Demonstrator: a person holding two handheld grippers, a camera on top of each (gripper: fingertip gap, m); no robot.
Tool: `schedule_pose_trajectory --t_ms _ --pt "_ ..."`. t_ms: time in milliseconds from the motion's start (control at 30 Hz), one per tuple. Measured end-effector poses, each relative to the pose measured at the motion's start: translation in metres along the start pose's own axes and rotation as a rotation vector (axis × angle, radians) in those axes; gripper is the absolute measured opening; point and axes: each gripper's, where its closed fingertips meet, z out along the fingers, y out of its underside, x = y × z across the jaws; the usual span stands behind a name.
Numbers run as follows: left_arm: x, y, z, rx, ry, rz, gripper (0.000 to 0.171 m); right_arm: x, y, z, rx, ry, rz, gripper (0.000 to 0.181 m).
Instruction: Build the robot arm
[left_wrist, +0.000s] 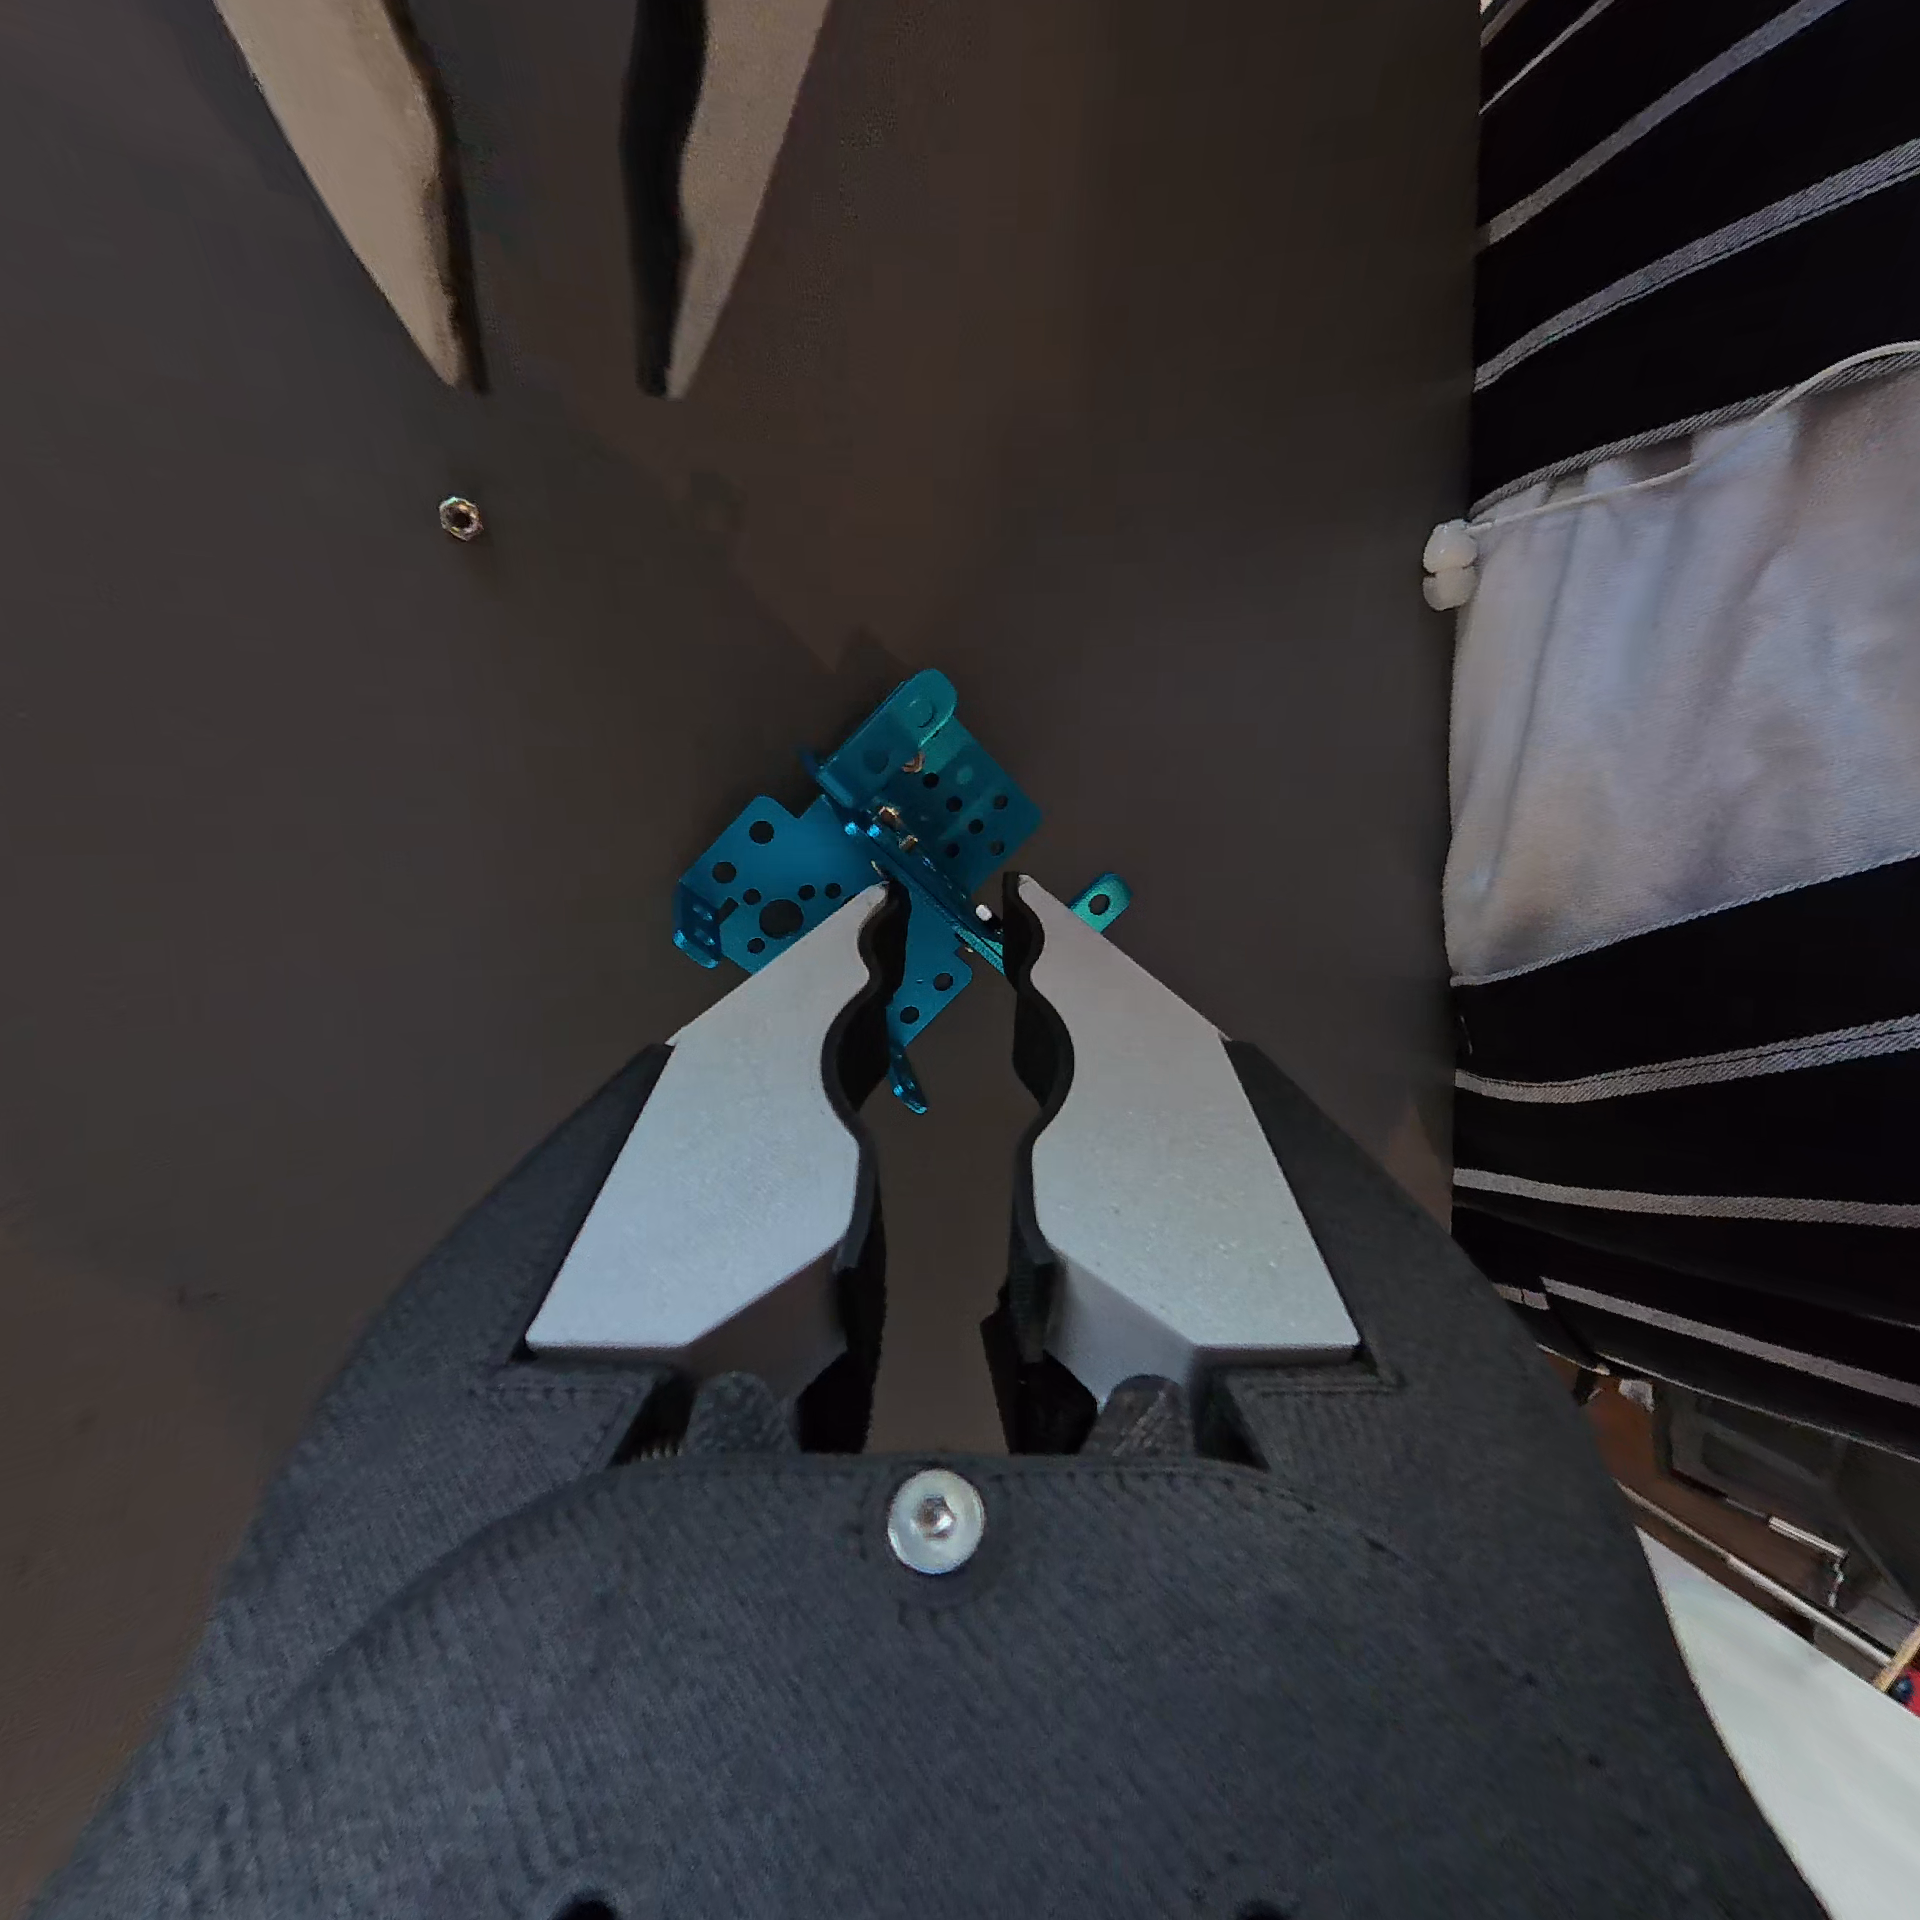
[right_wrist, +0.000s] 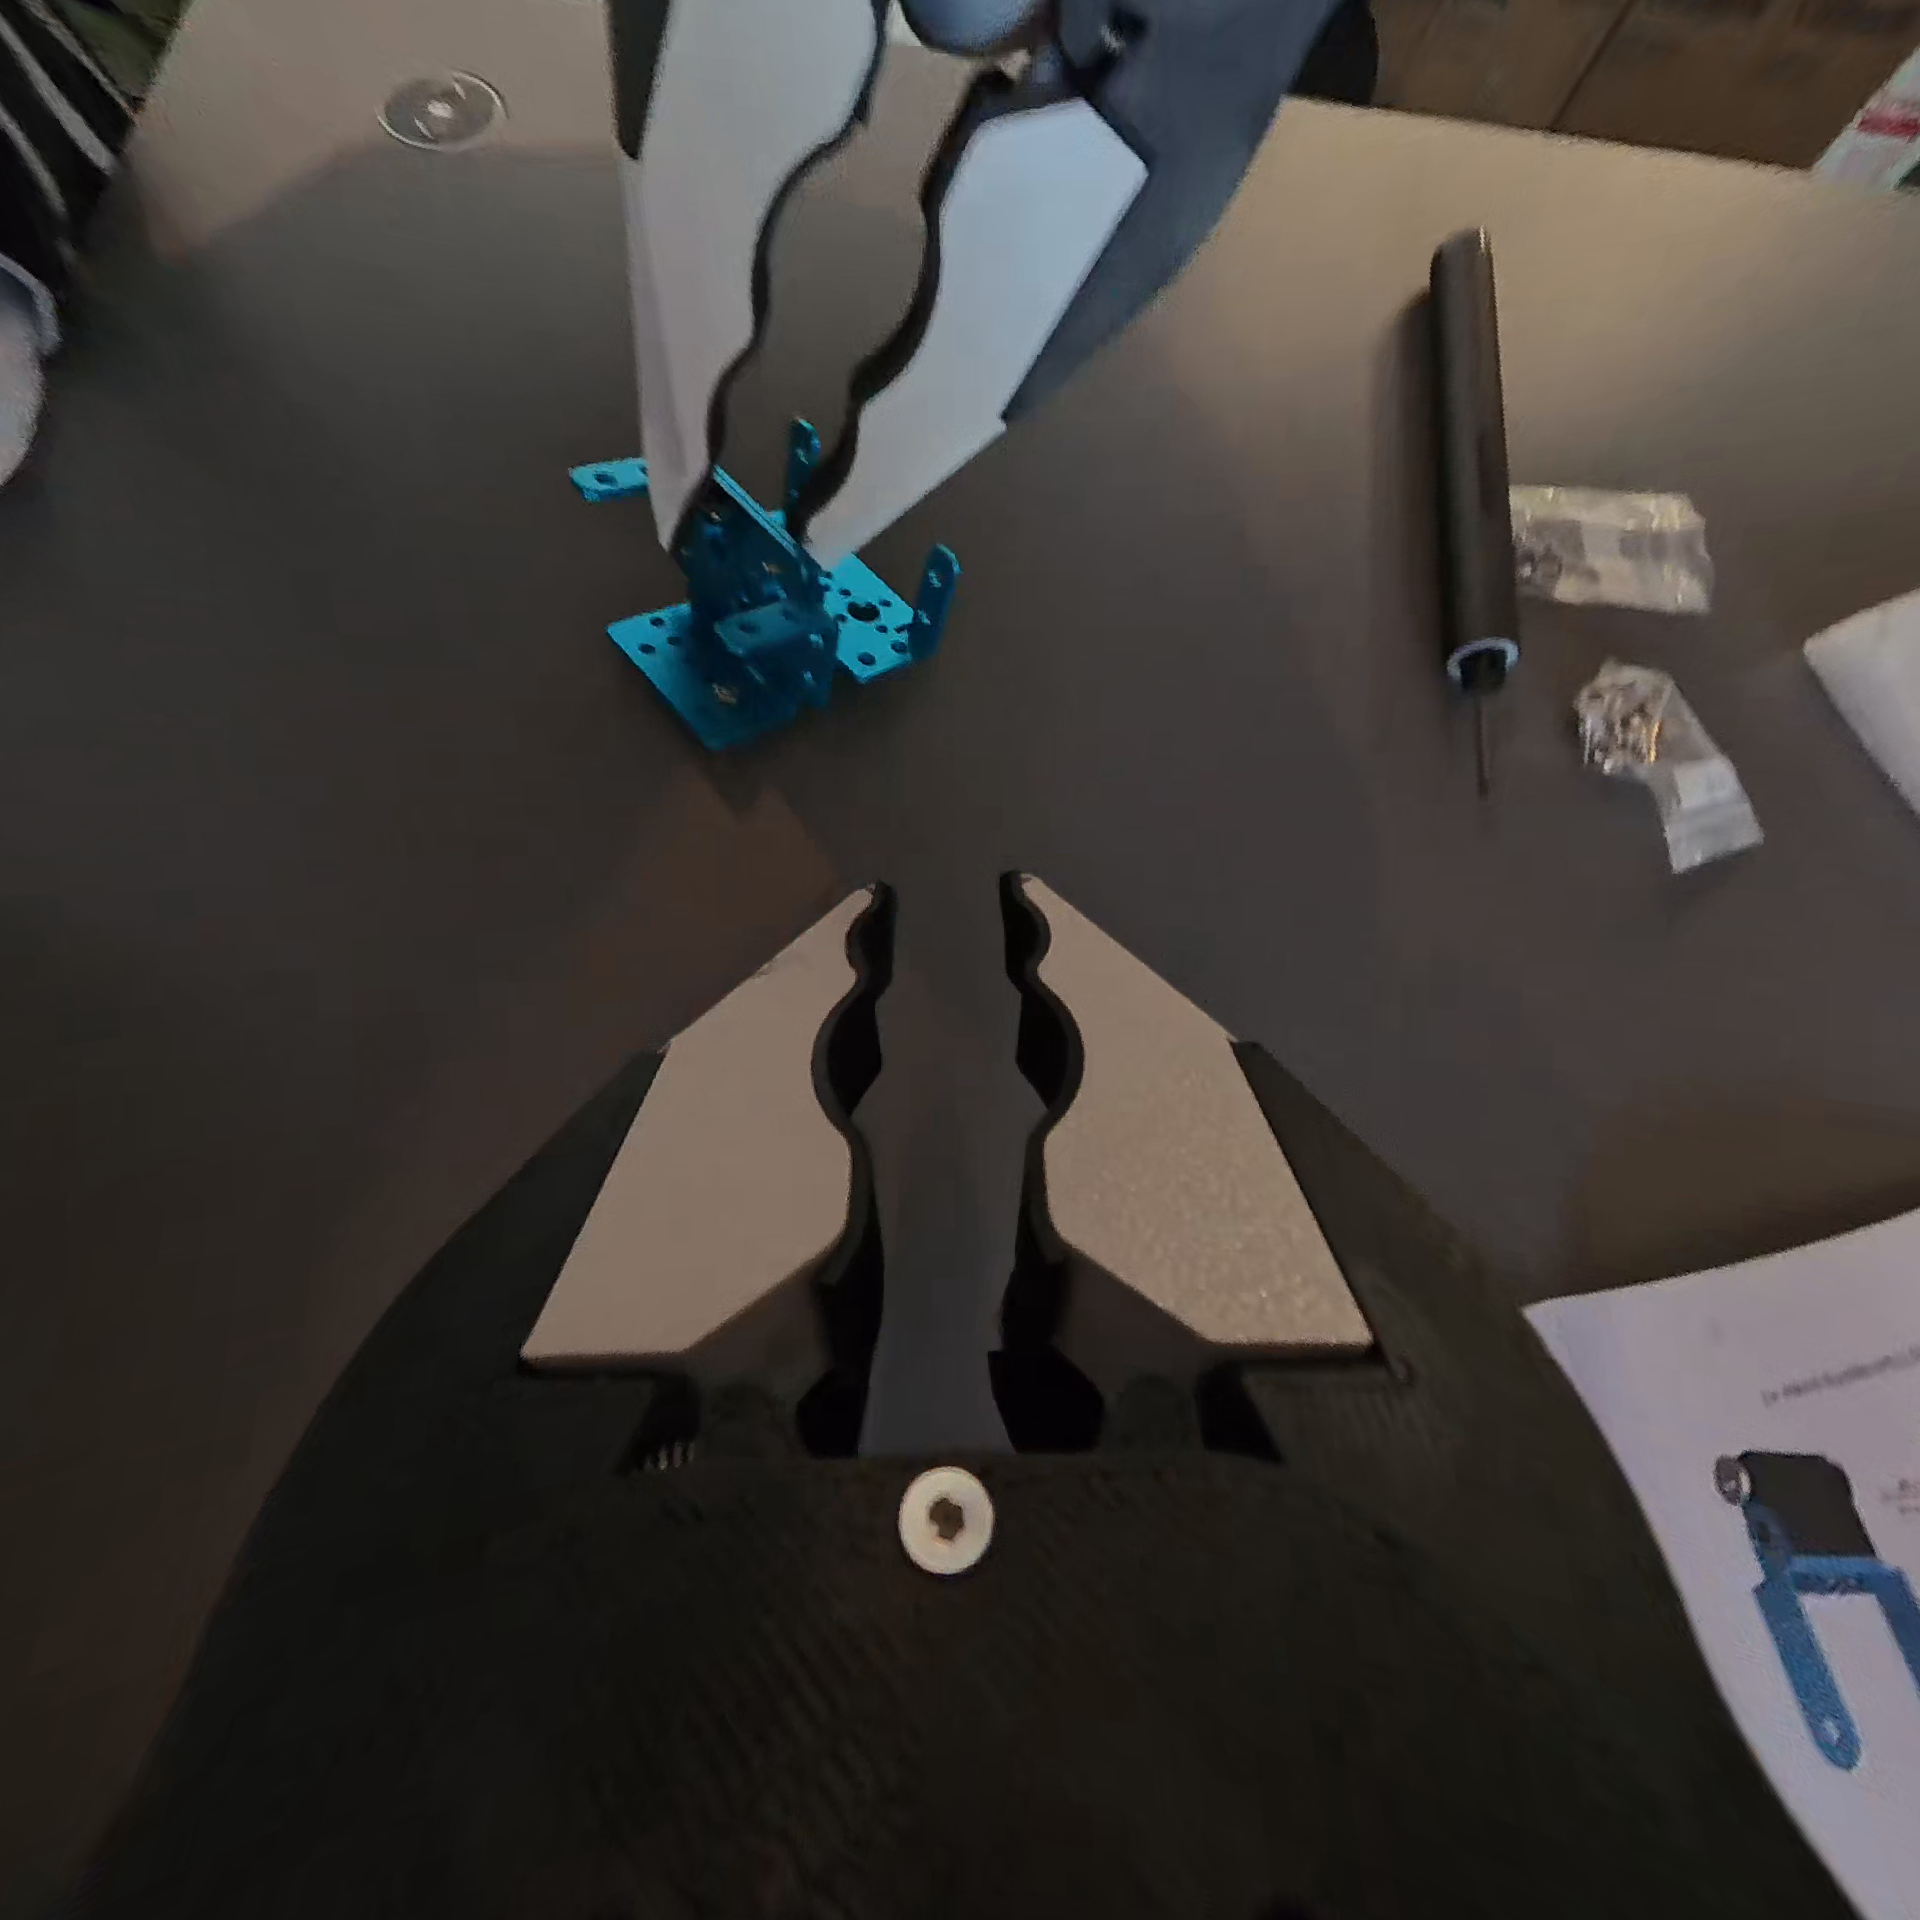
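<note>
Here, the dark table (right_wrist: 312, 831) filled both views. The printed sheet (right_wrist: 1714, 1455) at lower right carried a drawing and writing too blurred to read. The left gripper (left_wrist: 951, 894), pointing down, had its jaws narrowly apart around the blue bracket assembly (left_wrist: 831, 862) at centre. The right gripper (right_wrist: 940, 883) hung narrowly apart, empty, near a black tool (right_wrist: 1470, 457) and small bags (right_wrist: 1610, 545).

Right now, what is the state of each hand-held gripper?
Left hand-held gripper: open around the blue metal bracket assembly, not clamped.
Right hand-held gripper: open, empty.
</note>
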Motion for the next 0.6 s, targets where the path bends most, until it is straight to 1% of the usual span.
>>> schedule_pose_trajectory --t_ms 100,233,300,367,500,600 --pt "0.0 -0.001 0.0 0.007 -0.006 0.007 0.017 0.0 0.004 0.008 -0.013 -0.012 0.054 0.021" --pt "0.0 -0.001 0.001 0.018 -0.012 0.011 0.017 0.01 0.015 0.017 -0.066 0.014 0.105 0.021" --pt "0.0 -0.001 0.001 0.023 -0.013 0.01 0.017 0.01 0.015 0.021 -0.063 -0.002 0.136 0.02" --pt "0.0 -0.001 0.001 0.024 -0.011 0.01 0.016 0.012 0.015 0.023 -0.057 -0.003 0.154 0.015" --pt "0.001 -0.001 0.002 0.02 -0.008 0.01 0.015 0.016 0.013 0.024 -0.073 -0.007 0.191 0.013" --pt "0.001 -0.002 0.002 0.014 -0.008 0.014 0.015 0.013 0.015 0.025 -0.11 -0.018 0.191 0.007"
